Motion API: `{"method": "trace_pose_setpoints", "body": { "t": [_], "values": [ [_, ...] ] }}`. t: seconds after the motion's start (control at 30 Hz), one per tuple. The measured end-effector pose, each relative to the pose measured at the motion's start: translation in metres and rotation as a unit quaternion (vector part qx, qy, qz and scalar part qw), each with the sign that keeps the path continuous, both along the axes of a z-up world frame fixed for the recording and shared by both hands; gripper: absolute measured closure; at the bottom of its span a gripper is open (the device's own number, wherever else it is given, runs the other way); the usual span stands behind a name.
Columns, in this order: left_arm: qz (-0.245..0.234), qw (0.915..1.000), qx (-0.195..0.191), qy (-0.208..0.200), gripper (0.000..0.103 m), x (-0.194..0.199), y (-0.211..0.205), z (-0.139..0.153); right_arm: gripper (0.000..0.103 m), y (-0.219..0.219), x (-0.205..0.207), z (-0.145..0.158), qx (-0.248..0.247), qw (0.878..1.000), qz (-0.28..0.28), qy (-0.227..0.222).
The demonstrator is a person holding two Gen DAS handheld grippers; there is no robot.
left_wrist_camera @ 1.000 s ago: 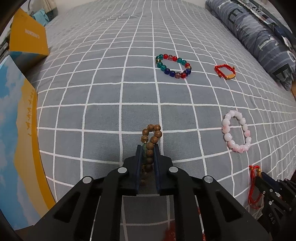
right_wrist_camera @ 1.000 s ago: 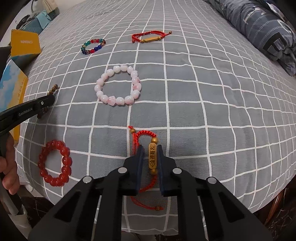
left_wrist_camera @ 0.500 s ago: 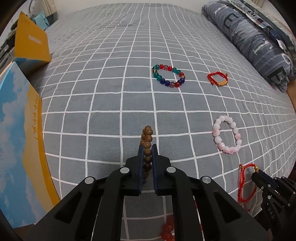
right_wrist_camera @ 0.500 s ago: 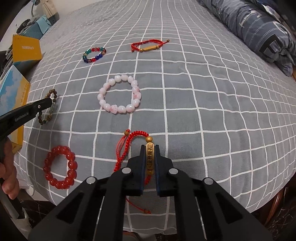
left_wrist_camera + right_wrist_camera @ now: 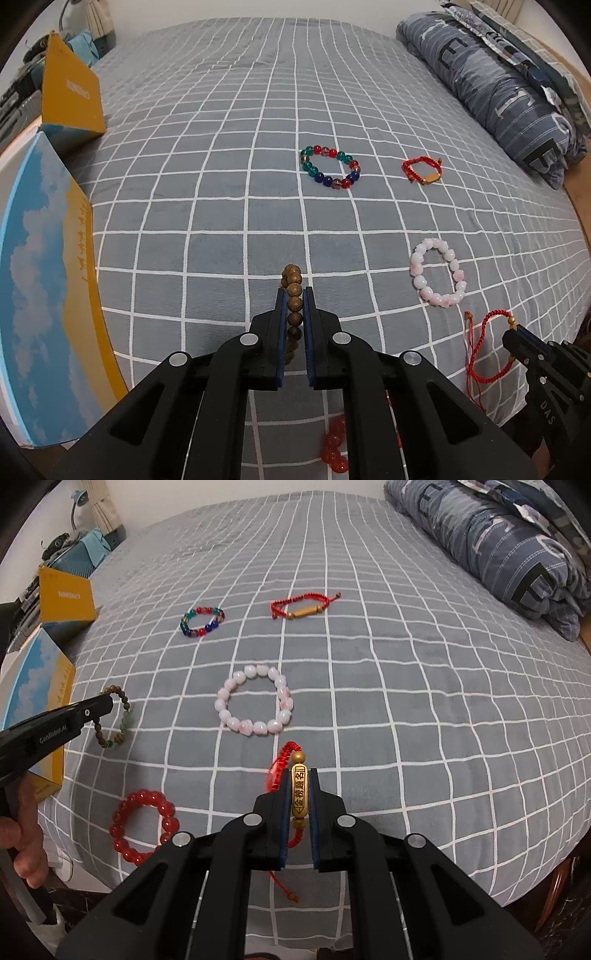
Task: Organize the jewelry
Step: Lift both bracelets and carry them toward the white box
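Left gripper [image 5: 294, 306] clamps the wooden bracelet [image 5: 293, 295], right gripper [image 5: 298, 794] clamps the red cord bracelet [image 5: 297, 792], both above the bed [image 5: 221, 221]

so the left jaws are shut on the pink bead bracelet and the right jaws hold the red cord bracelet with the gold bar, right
Not quite. The left gripper is shut on the brown wooden bead bracelet, as the left wrist view shows; the pink bead bracelet lies loose on the grey checked bedspread. The right gripper does hold the red cord bracelet with the gold bar.
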State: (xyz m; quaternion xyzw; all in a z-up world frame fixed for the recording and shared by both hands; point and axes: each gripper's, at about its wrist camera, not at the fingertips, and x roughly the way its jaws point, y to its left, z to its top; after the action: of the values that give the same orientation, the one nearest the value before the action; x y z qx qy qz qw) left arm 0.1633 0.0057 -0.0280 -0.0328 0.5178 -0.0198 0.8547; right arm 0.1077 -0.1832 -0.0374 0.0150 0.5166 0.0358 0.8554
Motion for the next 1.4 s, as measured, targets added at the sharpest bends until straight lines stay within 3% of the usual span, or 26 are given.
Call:
{"method": "trace_pose_setpoints", "body": {
  "t": [0.6,1.0,1.4],
  "values": [
    [-0.006,0.9973,-0.003,-0.073,0.095,-0.027,0.004,0.052,0.095,0.008,-0.006,0.036,0.005,0.997,-0.012,-0.081],
    [-0.010,0.9903,-0.001,-0.138,0.095,-0.045,0.012,0.084,0.095,0.025,-0.011,0.061,-0.008,0.988,-0.017,-0.155],
    [0.005,0.9818,0.006,-0.190,0.095,-0.060,0.032,0.104,0.095,0.045,-0.013,0.073,-0.018,0.980,-0.015,-0.199]
  ]
}}
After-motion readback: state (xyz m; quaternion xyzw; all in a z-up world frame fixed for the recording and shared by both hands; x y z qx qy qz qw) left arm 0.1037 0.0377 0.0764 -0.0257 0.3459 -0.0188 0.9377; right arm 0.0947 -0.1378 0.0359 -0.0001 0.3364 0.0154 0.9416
